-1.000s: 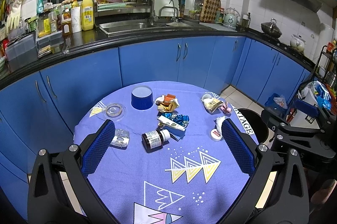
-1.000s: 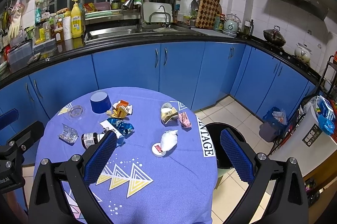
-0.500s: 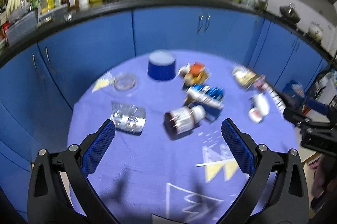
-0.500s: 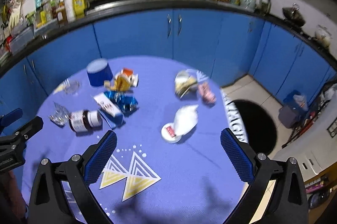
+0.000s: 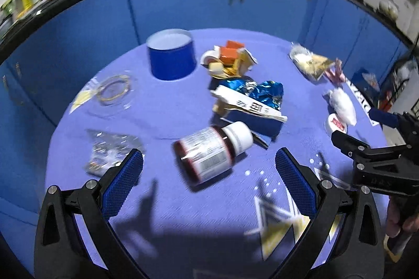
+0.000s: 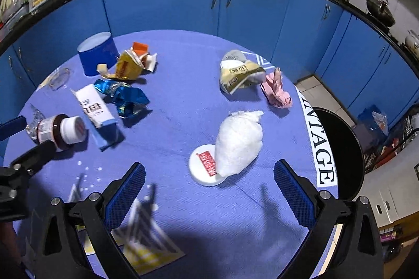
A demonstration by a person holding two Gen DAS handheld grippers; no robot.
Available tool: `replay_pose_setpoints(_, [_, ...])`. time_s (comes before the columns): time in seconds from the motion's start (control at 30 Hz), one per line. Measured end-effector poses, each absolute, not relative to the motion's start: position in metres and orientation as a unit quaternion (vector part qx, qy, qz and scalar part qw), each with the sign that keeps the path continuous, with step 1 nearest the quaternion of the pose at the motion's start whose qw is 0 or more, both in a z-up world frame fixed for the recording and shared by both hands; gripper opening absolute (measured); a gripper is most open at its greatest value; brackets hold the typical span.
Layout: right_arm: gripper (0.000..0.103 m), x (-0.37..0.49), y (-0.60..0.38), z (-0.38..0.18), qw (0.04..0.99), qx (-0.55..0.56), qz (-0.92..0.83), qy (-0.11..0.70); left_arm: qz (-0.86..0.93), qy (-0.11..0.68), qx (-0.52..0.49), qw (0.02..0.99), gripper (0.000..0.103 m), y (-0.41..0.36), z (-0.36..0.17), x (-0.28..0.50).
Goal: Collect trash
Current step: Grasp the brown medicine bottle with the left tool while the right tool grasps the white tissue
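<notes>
Trash lies scattered on a round table with a purple cloth [image 5: 183, 213]. My left gripper [image 5: 208, 176] is open and empty, just short of a brown pill bottle [image 5: 209, 150] lying on its side. Beyond it are a white carton [image 5: 248, 107], a blue foil wrapper [image 5: 259, 90] and a clear crumpled wrapper [image 5: 110, 153]. My right gripper [image 6: 208, 190] is open and empty, just short of a white crumpled tissue [image 6: 239, 140] resting on a white lid [image 6: 204, 167]. A pink wrapper [image 6: 277, 93] and a tan packet [image 6: 239, 74] lie further off.
A blue cup [image 5: 171, 57] stands upside down at the table's far side beside orange and yellow wrappers [image 5: 230, 60]. A clear glass dish [image 5: 114, 90] sits at the left. A black bin [image 6: 337, 142] stands below the table's right edge. Blue cabinets [image 6: 222, 6] run behind.
Both grippers have moved forward and down toward the table; the bottle and the tissue now appear much closer. Both stay open.
</notes>
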State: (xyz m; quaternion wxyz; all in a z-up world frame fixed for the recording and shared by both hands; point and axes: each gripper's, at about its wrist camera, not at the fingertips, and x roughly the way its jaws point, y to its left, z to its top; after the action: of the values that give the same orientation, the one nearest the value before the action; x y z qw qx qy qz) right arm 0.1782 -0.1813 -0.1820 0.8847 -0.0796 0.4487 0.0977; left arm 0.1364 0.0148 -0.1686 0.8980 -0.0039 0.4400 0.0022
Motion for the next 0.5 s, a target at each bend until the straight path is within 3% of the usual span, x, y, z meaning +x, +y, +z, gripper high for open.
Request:
replay_pose_setpoints(0.3, [0.095,0.188,-0.188,-0.194,0.875,-0.072,0.112,0.465,0.006,0.487,-0.015,0.873,0.099,0.011,-0.201,0.161])
replay_pose_setpoints(0.33, [0.091,0.188,-0.186,-0.194,0.873,-0.071,0.116,0.468,0.007,0.488,-0.017,0.872,0.099,0.012,-0.201,0.162])
replay_pose_setpoints(0.43, [0.067,0.188,-0.185,-0.197,0.863,-0.061,0.131,0.485,0.005,0.490,-0.026,0.871,0.096,0.016,-0.204,0.167])
replay_pose_setpoints(0.5, [0.065,0.193,-0.191,-0.199,0.857,-0.031,0.137,0.496,0.003,0.496,-0.032,0.867,0.096,0.018,-0.207,0.171])
